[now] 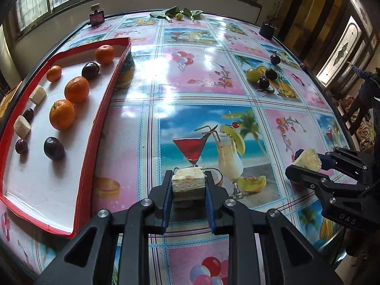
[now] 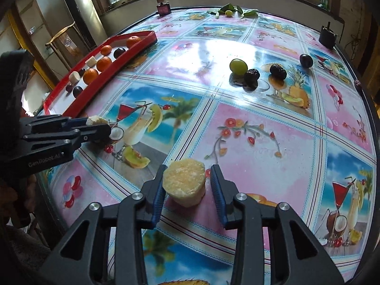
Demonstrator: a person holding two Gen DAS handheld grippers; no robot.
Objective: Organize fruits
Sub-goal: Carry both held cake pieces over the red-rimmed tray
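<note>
My left gripper is shut on a pale, layered fruit chunk just above the patterned tablecloth, right of the red-rimmed white tray. The tray holds several oranges, dark plums and two pale chunks. My right gripper straddles a yellowish round chunk that rests on the cloth. Its left pad touches the chunk and a thin gap shows at the right pad. Farther back lie a green fruit and three dark fruits. The left gripper also shows at the left of the right wrist view.
A perfume bottle, leaves with a small green fruit and a dark pot stand along the table's far edge. The table's round rim curves close on the right. A tall metal cylinder stands beyond the tray.
</note>
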